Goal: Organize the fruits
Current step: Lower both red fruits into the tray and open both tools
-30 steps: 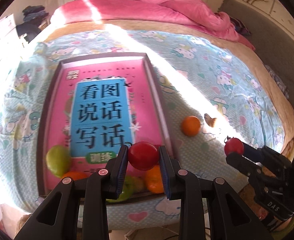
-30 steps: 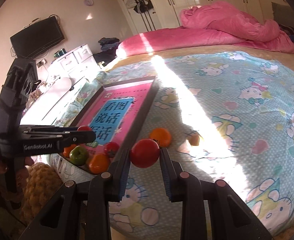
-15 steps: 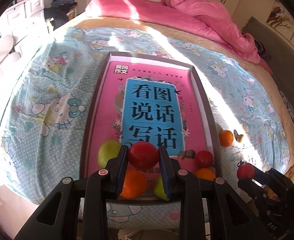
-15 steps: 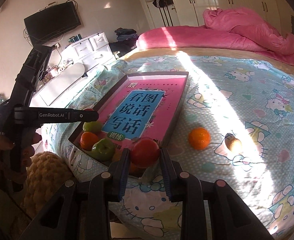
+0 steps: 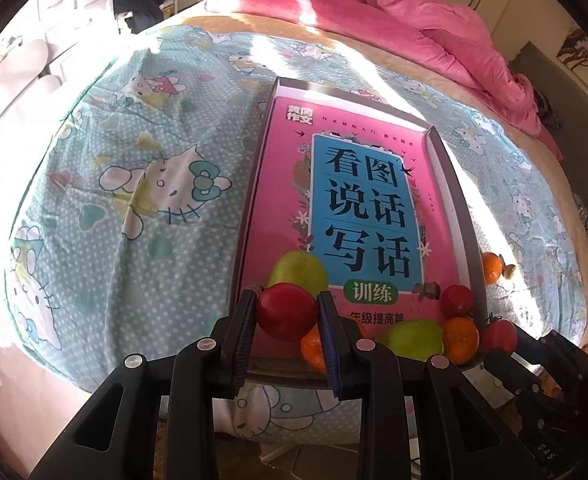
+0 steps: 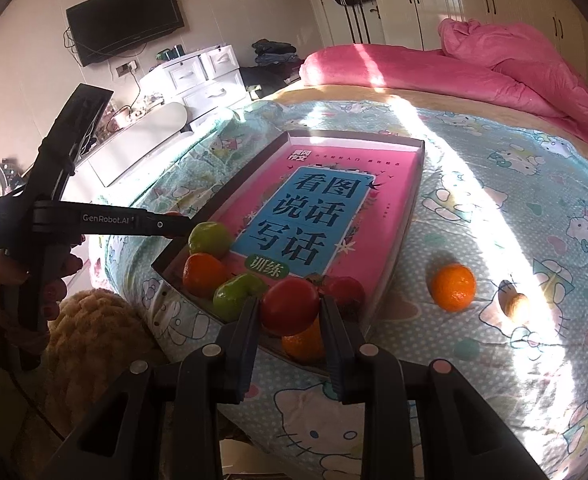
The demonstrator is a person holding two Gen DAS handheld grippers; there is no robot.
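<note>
The left gripper (image 5: 287,316) has its jaws clamped on a red tomato (image 5: 286,310), held over the near left corner of the shallow tray (image 5: 456,196) that lies on the bed (image 5: 134,184). The right gripper (image 6: 290,312) likewise grips a second red tomato (image 6: 289,305) between its jaws, poised over the near right end of the same tray; in the left wrist view that gripper shows at about 4 o'clock. A pink book (image 6: 326,216) with a blue title panel fills the tray floor. Fruit crowds the tray's near end: a green apple (image 6: 209,239) at the left corner, an orange (image 6: 203,274) just beside it, a second green apple (image 6: 236,294) nearer the camera, a third red tomato (image 6: 346,290) by the right wall, and another orange (image 6: 304,340) partly hidden under the right gripper's tomato. Outside the tray, at 3 o'clock of it in the right wrist view, a loose orange (image 6: 453,287) sits on the cartoon-cat sheet, with a small brown item (image 6: 515,304) just beyond it; what that is cannot be told. A hand (image 6: 22,280) holds the left gripper's handle.
</note>
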